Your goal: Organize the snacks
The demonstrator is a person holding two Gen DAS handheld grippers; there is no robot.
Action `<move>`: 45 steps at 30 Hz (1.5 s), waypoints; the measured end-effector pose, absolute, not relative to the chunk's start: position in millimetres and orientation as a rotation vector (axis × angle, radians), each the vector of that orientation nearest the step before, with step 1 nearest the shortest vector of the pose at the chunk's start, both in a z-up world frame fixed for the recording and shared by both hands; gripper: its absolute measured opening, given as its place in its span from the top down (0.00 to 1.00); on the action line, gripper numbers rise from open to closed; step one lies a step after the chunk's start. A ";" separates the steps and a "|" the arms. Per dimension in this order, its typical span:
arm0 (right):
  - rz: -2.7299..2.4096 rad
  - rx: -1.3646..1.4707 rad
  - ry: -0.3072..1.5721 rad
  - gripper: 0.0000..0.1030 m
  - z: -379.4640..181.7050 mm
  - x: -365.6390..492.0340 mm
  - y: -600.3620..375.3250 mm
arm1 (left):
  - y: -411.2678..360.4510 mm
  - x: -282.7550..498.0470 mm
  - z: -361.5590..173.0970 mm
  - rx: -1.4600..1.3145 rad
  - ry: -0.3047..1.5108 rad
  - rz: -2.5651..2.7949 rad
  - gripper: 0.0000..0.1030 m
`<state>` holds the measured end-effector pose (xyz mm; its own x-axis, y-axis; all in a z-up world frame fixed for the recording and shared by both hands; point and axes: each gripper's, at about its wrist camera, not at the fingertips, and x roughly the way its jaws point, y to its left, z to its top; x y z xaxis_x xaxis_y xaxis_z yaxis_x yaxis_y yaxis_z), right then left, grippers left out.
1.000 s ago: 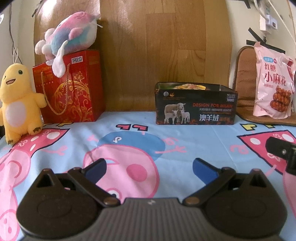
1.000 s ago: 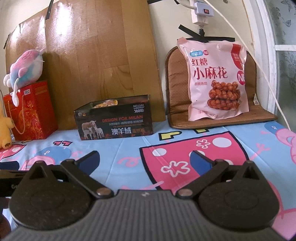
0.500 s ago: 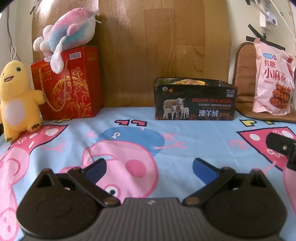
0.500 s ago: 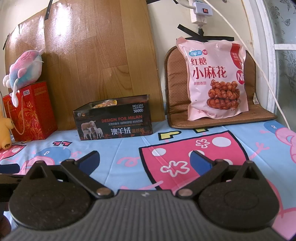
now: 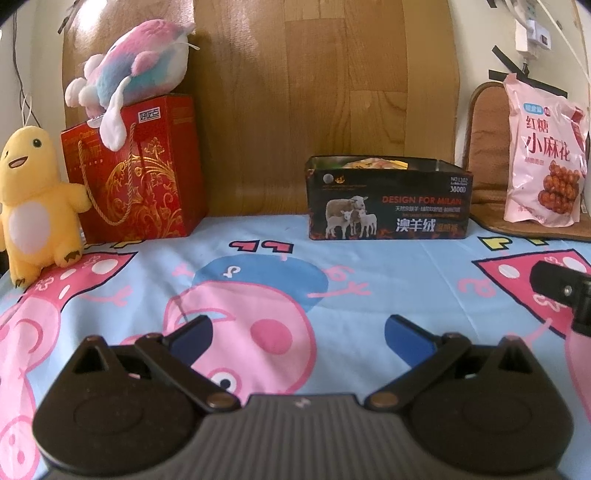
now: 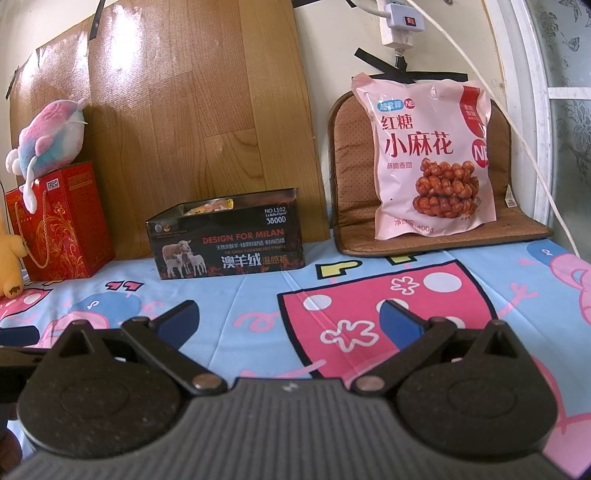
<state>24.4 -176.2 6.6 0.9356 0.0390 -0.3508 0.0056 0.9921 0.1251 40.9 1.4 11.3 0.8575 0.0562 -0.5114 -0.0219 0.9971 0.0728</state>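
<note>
A pink snack bag [image 6: 428,158] stands upright against a brown cushion [image 6: 347,177] at the back right; it also shows in the left wrist view [image 5: 543,155]. A black open tin box [image 6: 229,236] with packets inside sits at the back centre, also seen in the left wrist view [image 5: 388,199]. My left gripper [image 5: 297,332] is open and empty above the cartoon sheet. My right gripper [image 6: 288,317] is open and empty, well short of the bag. Part of the right gripper [image 5: 565,291] shows at the left view's right edge.
A red gift bag [image 5: 133,173] with a pink-blue plush [image 5: 136,74] on top stands at the back left, a yellow plush [image 5: 33,203] beside it. A wooden board [image 5: 325,92] leans on the wall. A power strip and cable [image 6: 399,22] hang above the bag.
The left view has tilted slightly, so the far objects sit a little lower and closer. The right gripper has crept slightly forward. Both stay open.
</note>
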 end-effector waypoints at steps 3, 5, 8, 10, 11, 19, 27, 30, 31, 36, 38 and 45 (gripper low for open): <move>0.017 0.125 0.361 0.00 6.3 24.6 -176.3 | 1.2 41.2 10.8 0.067 0.541 0.043 0.00; 0.017 0.126 0.359 0.00 6.5 24.5 -176.4 | 2.1 41.6 11.0 0.061 0.543 0.041 0.00; 0.017 0.126 0.360 0.00 6.6 24.5 -176.3 | 2.7 42.7 10.6 0.058 0.553 0.041 0.00; 0.016 0.126 0.360 0.00 6.7 24.4 -176.2 | 3.2 43.4 10.1 0.055 0.562 0.041 0.00; 0.017 0.126 0.360 0.00 6.8 24.3 -176.3 | 3.6 43.8 10.0 0.054 0.565 0.043 0.00; 0.013 0.128 0.359 0.00 7.1 23.5 -175.9 | 2.4 42.8 9.8 0.060 0.564 0.041 0.00; 0.012 0.127 0.359 0.00 7.1 23.0 -174.2 | 3.2 43.3 9.9 0.057 0.568 0.041 0.00; 0.013 0.126 0.359 0.00 7.0 23.2 -174.3 | 3.1 43.4 9.8 0.058 0.570 0.039 0.00; 0.013 0.125 0.359 0.00 7.1 23.1 -174.3 | 2.9 43.3 9.7 0.058 0.570 0.039 0.00; 0.012 0.125 0.358 0.00 6.9 22.3 -173.2 | 2.2 42.8 9.5 0.060 0.570 0.036 0.00; 0.012 0.125 0.358 0.00 6.8 22.4 -173.3 | 2.3 42.7 9.9 0.056 0.569 0.031 0.00; 0.010 0.126 0.358 0.00 7.1 22.1 -172.9 | 5.6 39.1 11.3 0.029 0.555 0.029 0.00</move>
<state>22.1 -172.9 7.1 0.9367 0.0320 -0.3487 0.0125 0.9921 0.1247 39.1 5.6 11.3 0.8497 0.0358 -0.5260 -0.0200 0.9992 0.0356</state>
